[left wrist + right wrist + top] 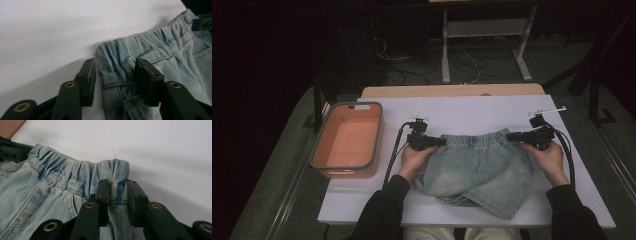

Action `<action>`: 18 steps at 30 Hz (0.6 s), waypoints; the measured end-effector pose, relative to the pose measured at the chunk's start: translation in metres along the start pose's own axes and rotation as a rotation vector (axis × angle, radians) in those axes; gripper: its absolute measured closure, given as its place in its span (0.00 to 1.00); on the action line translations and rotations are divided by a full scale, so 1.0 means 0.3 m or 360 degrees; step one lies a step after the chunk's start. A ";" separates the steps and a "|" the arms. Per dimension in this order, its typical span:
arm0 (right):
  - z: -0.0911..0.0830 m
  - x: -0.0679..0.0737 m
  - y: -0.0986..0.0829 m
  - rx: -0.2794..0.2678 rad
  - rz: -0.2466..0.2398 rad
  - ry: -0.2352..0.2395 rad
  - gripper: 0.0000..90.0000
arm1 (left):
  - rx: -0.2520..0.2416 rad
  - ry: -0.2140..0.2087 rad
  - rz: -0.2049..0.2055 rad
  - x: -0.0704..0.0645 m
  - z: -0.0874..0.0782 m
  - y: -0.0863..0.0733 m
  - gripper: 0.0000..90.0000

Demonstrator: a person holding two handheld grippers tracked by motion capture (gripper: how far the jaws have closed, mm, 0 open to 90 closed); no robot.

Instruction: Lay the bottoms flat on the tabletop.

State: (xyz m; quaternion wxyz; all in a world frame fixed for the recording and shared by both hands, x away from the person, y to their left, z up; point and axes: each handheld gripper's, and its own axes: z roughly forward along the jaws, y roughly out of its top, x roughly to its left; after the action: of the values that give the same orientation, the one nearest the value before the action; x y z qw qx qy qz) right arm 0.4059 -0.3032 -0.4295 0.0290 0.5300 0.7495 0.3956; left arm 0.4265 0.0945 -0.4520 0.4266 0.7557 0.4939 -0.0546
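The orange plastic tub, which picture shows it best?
The high view: the whole orange plastic tub sits left of the light blue denim shorts. The right gripper view catches just an orange corner.

Dim room, evenly lit table (492, 112), soft shadows, slight blur

No text, label, brand, number or sign can be read on anything here. The denim shorts (477, 167) carry a few small pinkish marks on the front, perhaps embroidery, but they are too small and dim in the high view to make out as letters or a logo.
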 end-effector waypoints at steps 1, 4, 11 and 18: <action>-0.001 0.000 0.000 -0.0001 0.0000 0.0000 0.81 | -0.0007 -0.0002 -0.0007 0.000 0.001 -0.002 0.61; -0.002 0.000 0.000 -0.0001 0.0002 0.0003 0.81 | -0.0007 -0.0008 -0.0030 -0.007 0.004 -0.009 0.65; 0.000 -0.005 -0.001 0.0003 -0.0001 0.0004 0.81 | 0.0002 -0.0040 -0.0098 -0.009 0.006 -0.017 0.69; 0.003 -0.006 -0.004 0.0002 0.0007 0.0001 0.81 | -0.0015 -0.0039 -0.0079 -0.010 0.005 -0.029 0.77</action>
State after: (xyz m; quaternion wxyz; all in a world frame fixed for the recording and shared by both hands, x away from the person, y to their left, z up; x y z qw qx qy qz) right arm 0.4062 -0.3041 -0.4314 0.0275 0.5315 0.7485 0.3955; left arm 0.4187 0.0927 -0.4566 0.4348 0.7404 0.5075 -0.0721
